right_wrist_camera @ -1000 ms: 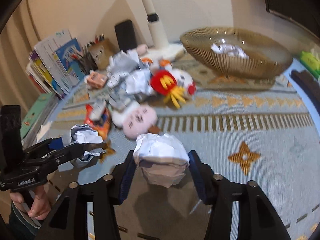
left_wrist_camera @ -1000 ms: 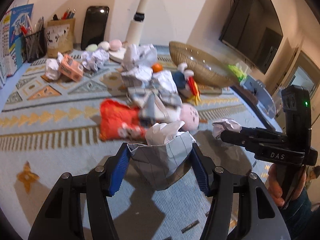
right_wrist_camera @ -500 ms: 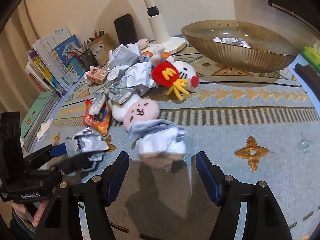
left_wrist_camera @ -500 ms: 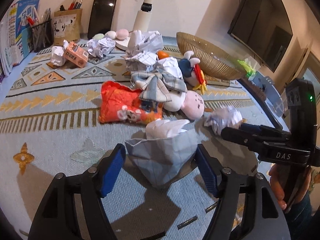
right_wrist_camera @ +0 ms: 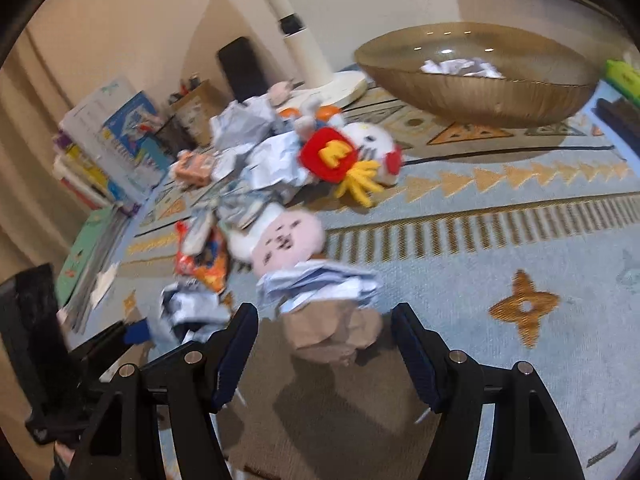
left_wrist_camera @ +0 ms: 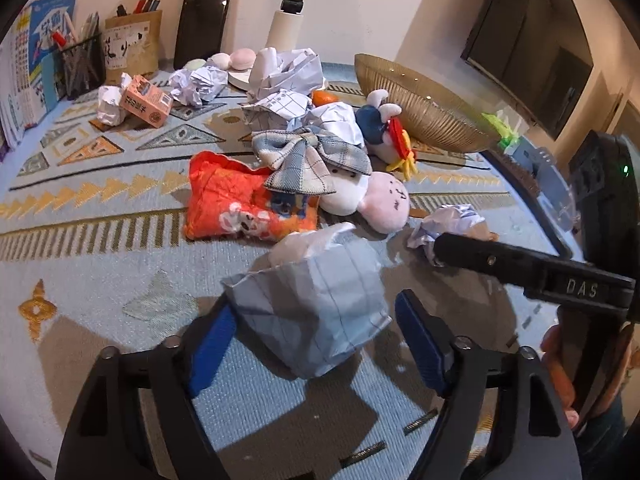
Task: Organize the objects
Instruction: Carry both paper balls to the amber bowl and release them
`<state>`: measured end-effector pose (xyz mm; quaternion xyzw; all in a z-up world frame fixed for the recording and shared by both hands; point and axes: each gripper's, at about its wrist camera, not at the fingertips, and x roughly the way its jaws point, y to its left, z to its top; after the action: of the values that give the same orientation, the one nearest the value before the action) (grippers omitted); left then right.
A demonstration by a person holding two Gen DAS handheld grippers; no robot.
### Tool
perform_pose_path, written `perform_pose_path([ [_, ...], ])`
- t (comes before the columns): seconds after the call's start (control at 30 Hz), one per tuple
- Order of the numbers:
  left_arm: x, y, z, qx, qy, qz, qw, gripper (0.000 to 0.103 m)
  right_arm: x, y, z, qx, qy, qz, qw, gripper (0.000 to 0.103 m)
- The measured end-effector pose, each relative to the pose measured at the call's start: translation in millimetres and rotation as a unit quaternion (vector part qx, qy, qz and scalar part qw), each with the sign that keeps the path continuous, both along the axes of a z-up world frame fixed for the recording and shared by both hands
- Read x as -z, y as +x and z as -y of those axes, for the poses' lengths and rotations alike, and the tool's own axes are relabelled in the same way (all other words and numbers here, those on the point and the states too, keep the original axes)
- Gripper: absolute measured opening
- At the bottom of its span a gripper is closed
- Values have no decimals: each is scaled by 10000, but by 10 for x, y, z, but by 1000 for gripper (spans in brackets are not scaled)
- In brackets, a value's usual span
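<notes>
A crumpled lined paper wad (left_wrist_camera: 316, 300) lies on the rug between the spread fingers of my left gripper (left_wrist_camera: 316, 344), which is open; its right pad stands clear of the paper. My right gripper (right_wrist_camera: 324, 344) is open too, with a second paper wad (right_wrist_camera: 320, 288) loose between its fingers in a blurred view. In the left wrist view the right gripper (left_wrist_camera: 444, 246) reaches in from the right, and that second wad (left_wrist_camera: 448, 220) sits at its tip. A ribbed golden bowl (right_wrist_camera: 472, 92) at the back right holds crumpled paper (right_wrist_camera: 460, 67).
A pile sits mid-rug: an orange snack bag (left_wrist_camera: 240, 200), a pink plush (left_wrist_camera: 384, 200), a plaid bow (left_wrist_camera: 312, 160), a red and yellow plush (right_wrist_camera: 344, 156) and more paper wads (left_wrist_camera: 192, 84). Pen holders (left_wrist_camera: 132, 40), books and a white lamp post (left_wrist_camera: 288, 12) line the back.
Both grippers have opened and let go of their paper wads, which now rest on the rug between the fingers. Both views have shifted slightly.
</notes>
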<state>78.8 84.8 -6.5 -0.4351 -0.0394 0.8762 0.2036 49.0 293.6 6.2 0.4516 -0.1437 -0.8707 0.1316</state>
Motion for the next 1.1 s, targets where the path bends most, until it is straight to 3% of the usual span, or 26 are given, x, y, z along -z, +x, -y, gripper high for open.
perform_pose_path([
  [0.03,-2,-2,-13,15,-51,-18,10000,60,-1,-6,-6,10,-36,-20,10000,58],
  [0.07,-8,-3,-19,25,-43,-21,10000,57,-4,-1,-8,-57,-127,-45,9999,43],
  [0.1,-19,6,-16,36,-3,-33,10000,53,-16,20,-6,-66,-141,-82,9998,43],
  [0.2,-129,78,-2,16,145,-201,9997,52,-154,138,-75,51,-62,-373,9993,43],
  [0.33,-570,93,-153,205,253,-704,9970,52,-661,250,-307,333,222,-997,9942,43],
  [0.5,-1299,-271,-588,530,471,-1362,9881,52,-1521,228,-717,1010,610,-2045,9717,43],
  [0.6,-1572,-635,-910,670,549,-1627,9829,53,-1794,35,-982,1577,803,-2304,9569,44],
  [0.67,-1593,-967,-1145,714,517,-1541,9841,53,-1789,-212,-1133,1874,911,-2174,9536,44],
  [0.8,-1383,-1440,-1461,675,549,-1195,9890,53,-1501,-744,-1379,2075,881,-1589,9612,45],
  [0.87,-1254,-1588,-1602,714,522,-1096,9900,58,-1361,-886,-1461,2003,854,-1361,9665,54],
  [0.93,-1147,-1692,-1721,715,372,-1140,9902,82,-1265,-991,-1526,2062,936,-1273,9657,62],
  [1.0,-1071,-1763,-1730,601,307,-1069,9920,85,-1224,-956,-1557,2174,1021,-1227,9629,62],
  [1.1,-1070,-1740,-1614,695,562,-844,9924,85,-1191,-802,-1589,2059,830,-1257,9669,62],
])
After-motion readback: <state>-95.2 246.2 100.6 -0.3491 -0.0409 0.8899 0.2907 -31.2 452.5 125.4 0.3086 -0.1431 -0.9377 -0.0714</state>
